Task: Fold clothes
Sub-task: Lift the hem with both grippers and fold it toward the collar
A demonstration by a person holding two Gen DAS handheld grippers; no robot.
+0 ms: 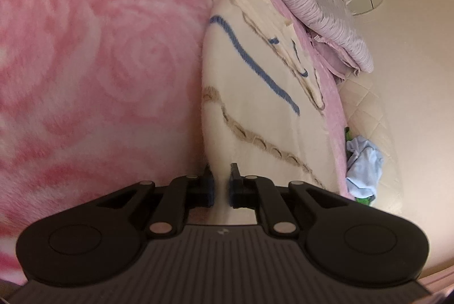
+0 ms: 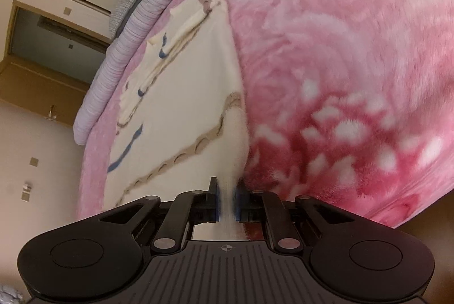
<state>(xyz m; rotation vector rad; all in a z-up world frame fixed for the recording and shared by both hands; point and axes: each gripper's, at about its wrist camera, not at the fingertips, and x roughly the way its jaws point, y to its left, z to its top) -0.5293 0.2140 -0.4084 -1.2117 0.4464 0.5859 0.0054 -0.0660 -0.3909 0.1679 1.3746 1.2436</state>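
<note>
Warm, dim indoor lighting with a yellowish cast in both views; no hard shadows or glare noted. Strong fisheye curvature bends both frames towards dark vignetted corners. The pink blanket [image 2: 340,63] is motion-smeared in both views, and the cream garment [image 1: 249,105] is soft near the frame bottom, sharper farther out.

wrist views, close, shared blanket [image 1: 85,63] (pink)

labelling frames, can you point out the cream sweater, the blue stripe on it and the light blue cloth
cream sweater [image 1: 249,116]: left wrist view, plain body area.
blue stripe [image 1: 249,57]: left wrist view, middle of the stripe.
light blue cloth [image 1: 364,165]: left wrist view, centre of the crumpled bundle.
</note>
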